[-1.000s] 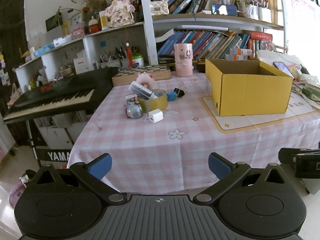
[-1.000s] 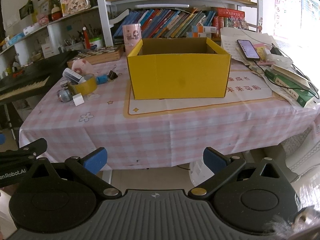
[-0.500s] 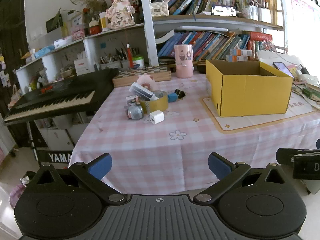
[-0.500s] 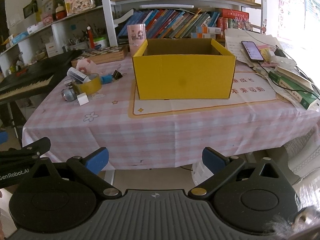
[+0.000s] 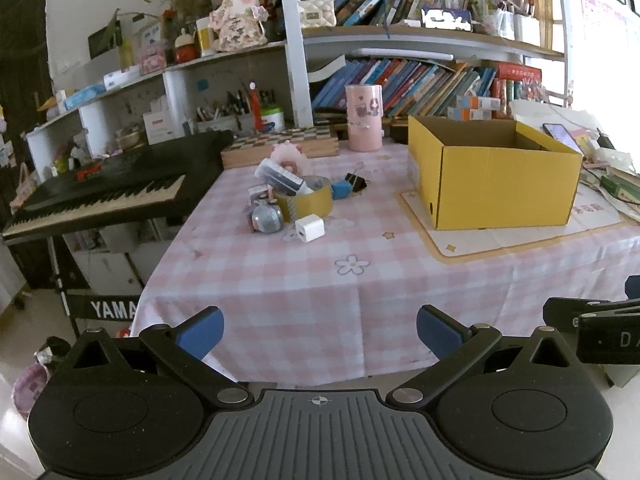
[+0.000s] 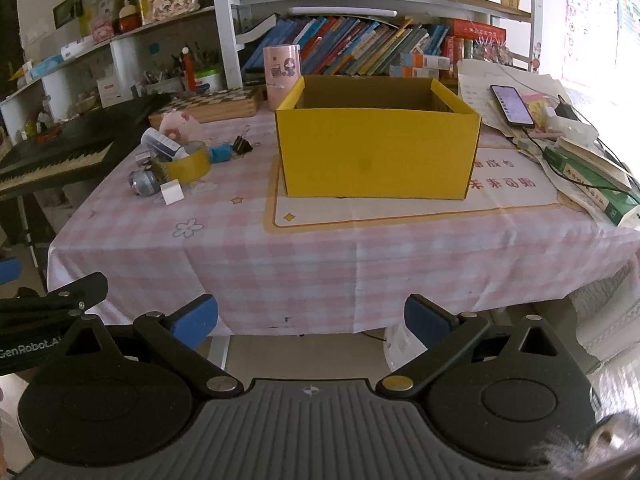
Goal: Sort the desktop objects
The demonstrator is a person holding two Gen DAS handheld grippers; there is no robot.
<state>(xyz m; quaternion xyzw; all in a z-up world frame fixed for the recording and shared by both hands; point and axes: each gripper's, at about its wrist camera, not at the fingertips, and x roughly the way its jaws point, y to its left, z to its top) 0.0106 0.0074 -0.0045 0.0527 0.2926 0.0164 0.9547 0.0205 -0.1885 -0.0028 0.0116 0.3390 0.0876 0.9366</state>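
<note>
A cluster of small objects lies on the pink checked table: a yellow tape roll with a white tube across it, a grey ball, a white charger cube, a blue item, a black binder clip and a pink plush. An open yellow box stands to the right; it fills the middle of the right wrist view. My left gripper and right gripper are open and empty, both short of the table's front edge.
A keyboard piano stands left of the table. A chessboard box and pink cup sit at the back. A phone, books and cables crowd the right side. Shelves rise behind.
Both grippers have moved slightly closer to the table and a little higher; the objects and box look somewhat larger. Nothing on the table has moved.
</note>
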